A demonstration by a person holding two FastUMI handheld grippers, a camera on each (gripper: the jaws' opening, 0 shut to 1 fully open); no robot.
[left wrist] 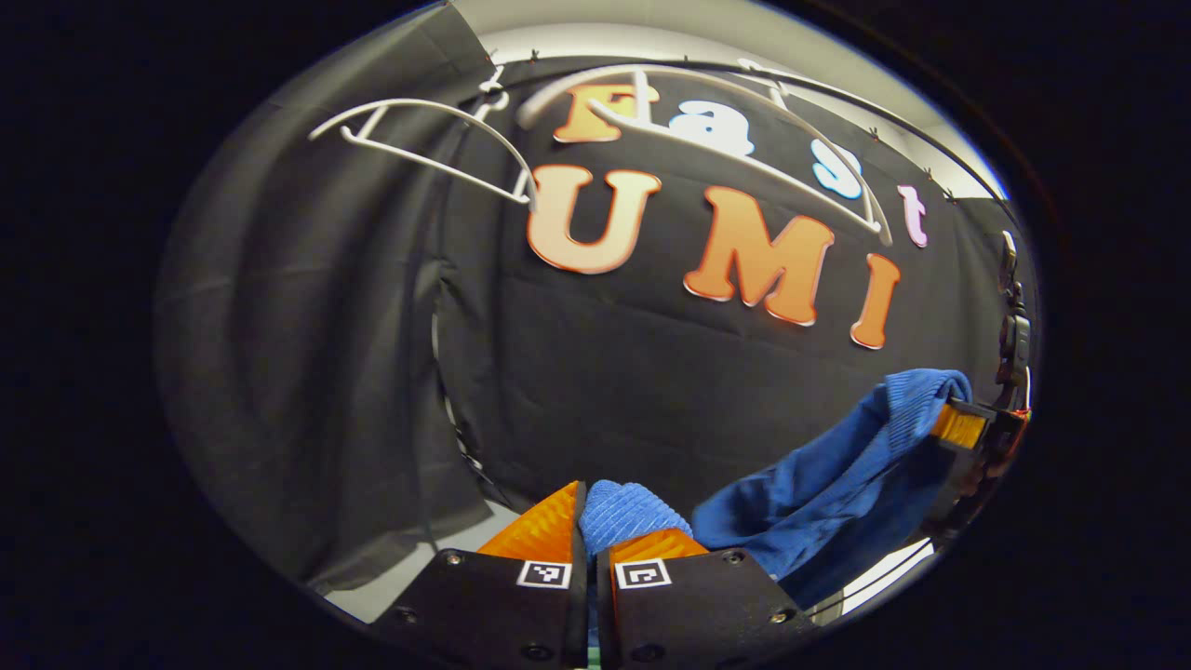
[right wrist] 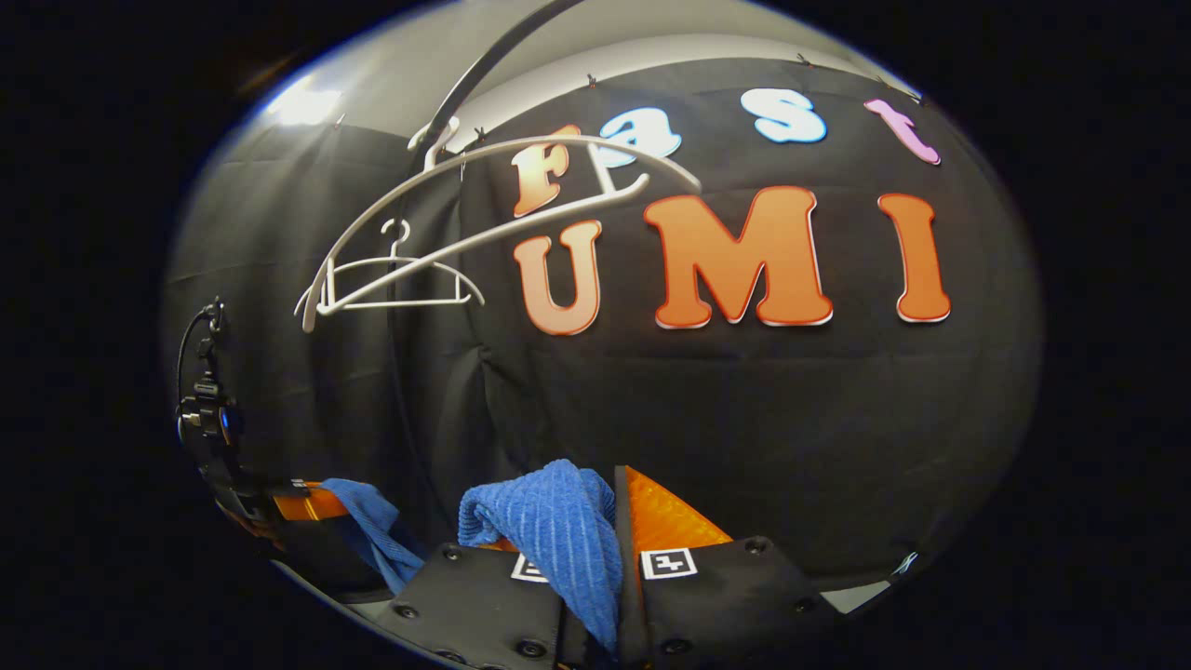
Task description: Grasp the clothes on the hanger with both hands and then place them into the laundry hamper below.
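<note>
Where tongs [left wrist: 593, 540] pinch, garment [left wrist: 819, 493] hangs.

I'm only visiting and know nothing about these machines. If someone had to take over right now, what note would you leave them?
Left gripper: shut on one end of the blue garment.
Right gripper: shut on the other end; the cloth sags between the two.
White hangers hang bare on the rail above, so the garment is already off.
Left to do: lower the garment into the hamper below and open both grippers.
</note>
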